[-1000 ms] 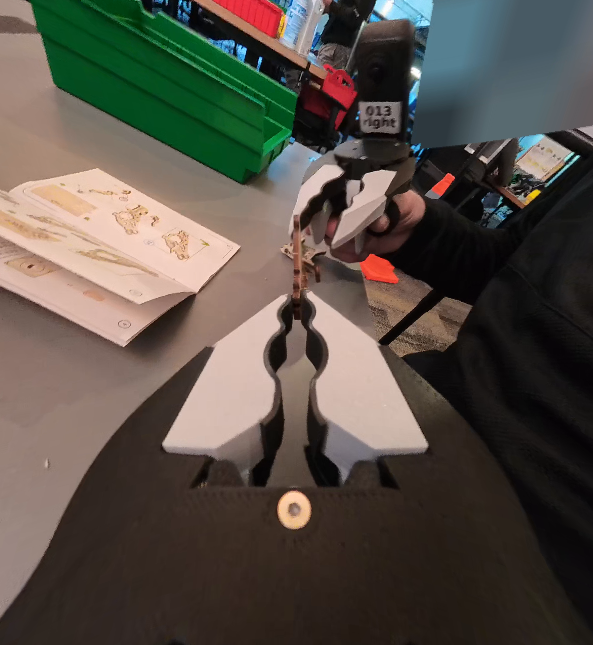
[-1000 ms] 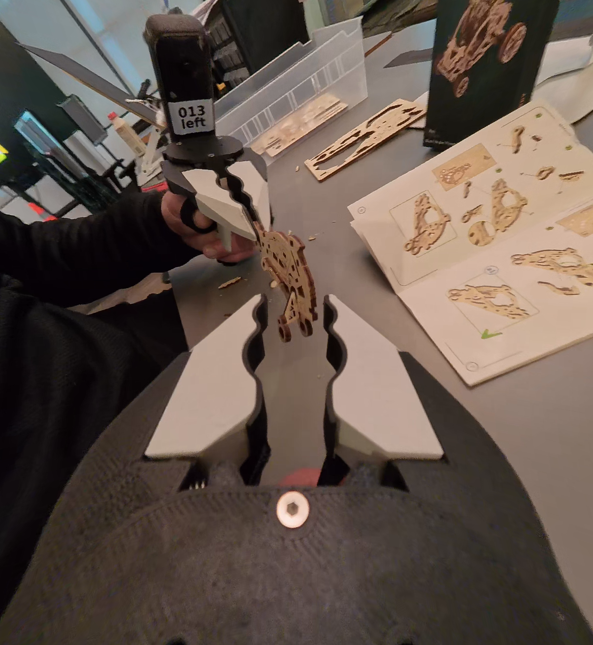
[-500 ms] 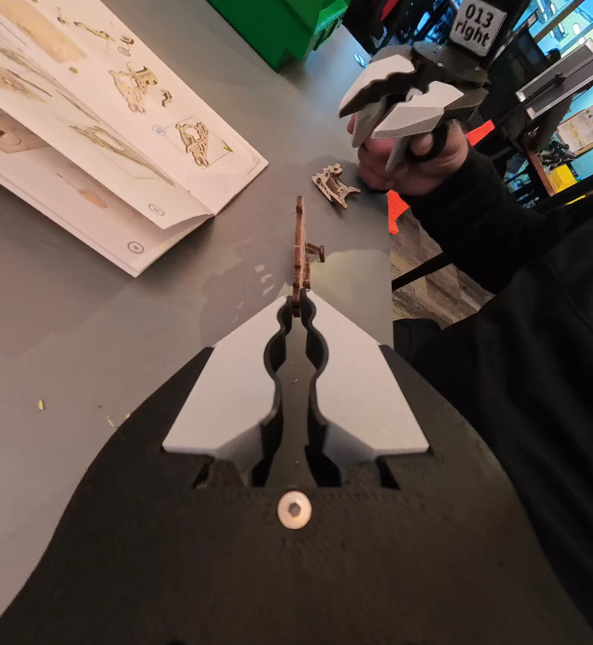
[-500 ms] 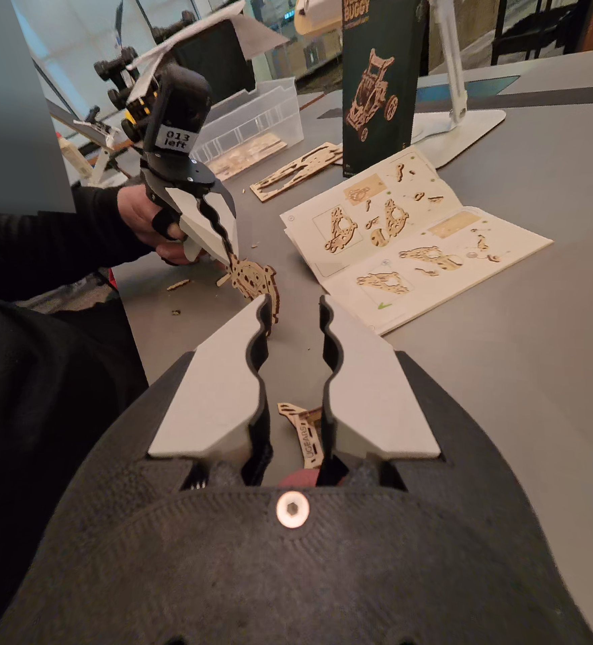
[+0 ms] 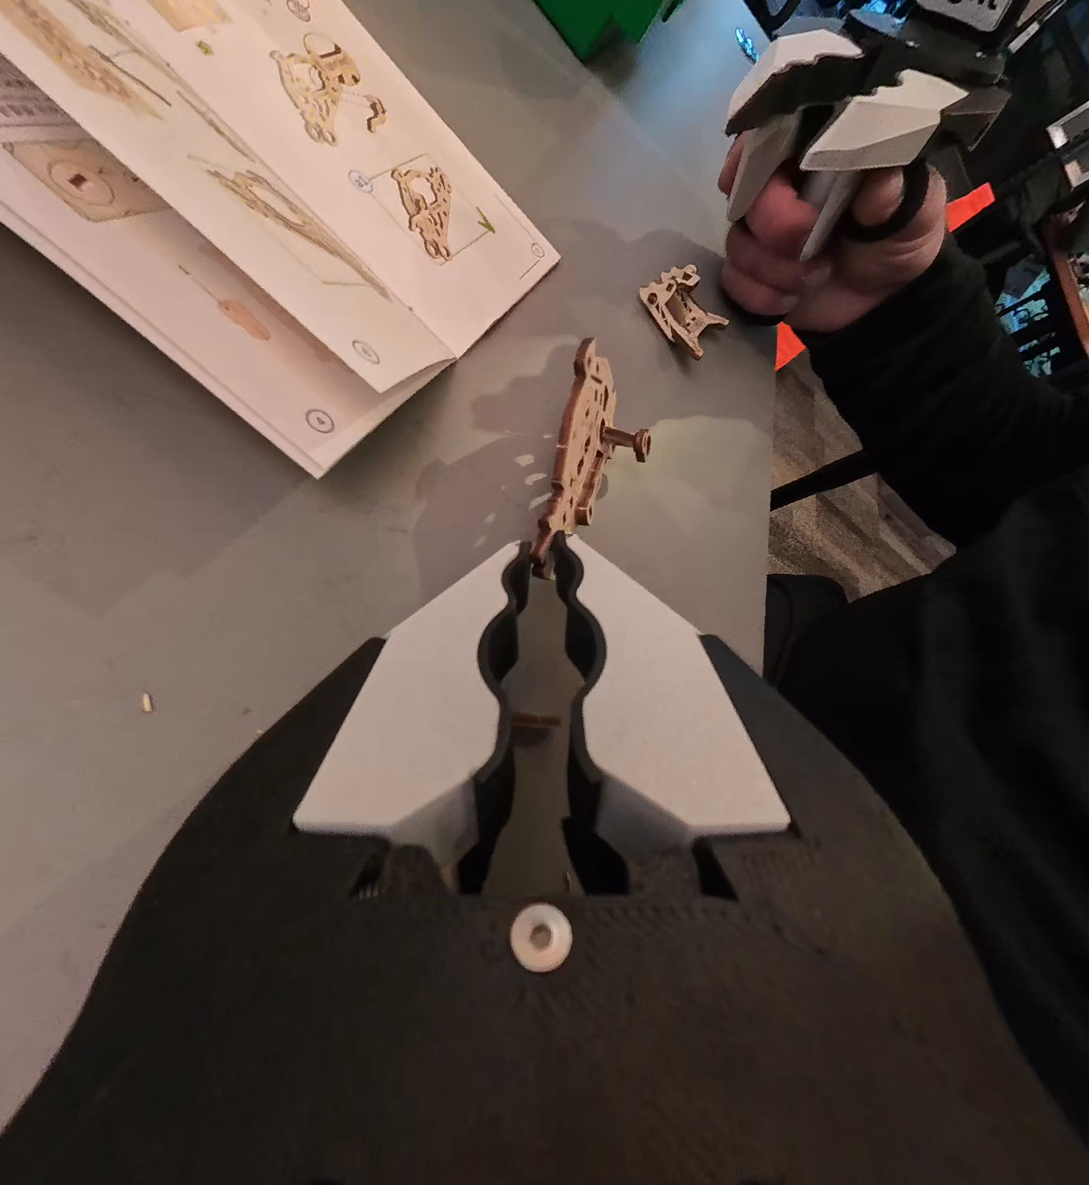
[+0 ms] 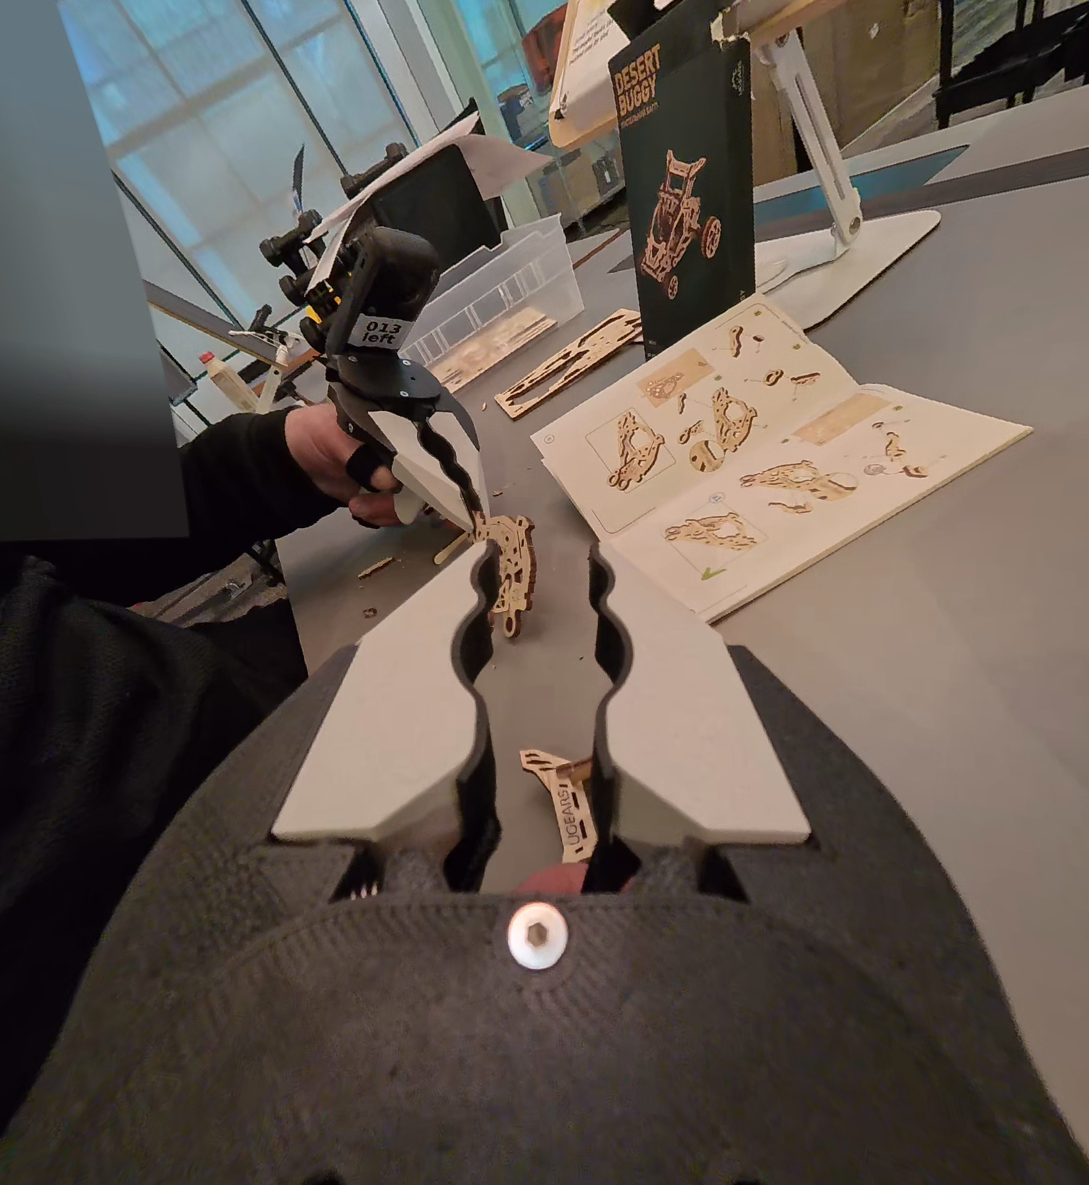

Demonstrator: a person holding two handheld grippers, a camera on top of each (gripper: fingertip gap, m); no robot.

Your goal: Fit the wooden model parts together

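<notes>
Now, left tongs: tips clamped on the lower edge of a flat wooden plate; both pads pressed on it.
Plate: held edge-on above the tabletop, leaning a little to the right, with a short peg standing out from its right face; in the right wrist view the same plate hung from the left tongs' tips, partly behind the right tongs' left finger.
Right tongs: stood apart, nothing pressed between the pads; seen from the left wrist view they were raised off the tabletop in a hand with a black sleeve.
Small part: lay flat near the tabletop's edge, just beside that hand; in the right wrist view it showed low between the open fingers, lying on the tabletop, with its right end hidden behind the right finger.
Booklet: open on the tabletop, left of and beyond the plate, apart from it; in the right wrist view it lay to the right of the tongs.
Box: dark, upright, behind the booklet.
Cut sheet: flat on the tabletop left of the box.
Clear bin: behind the sheet, wooden sheets inside.
White stand: right of the box.
Green bin: corner only, at the top edge of the left wrist view.
Scraps: small wood bits scattered near the left hand.
</notes>
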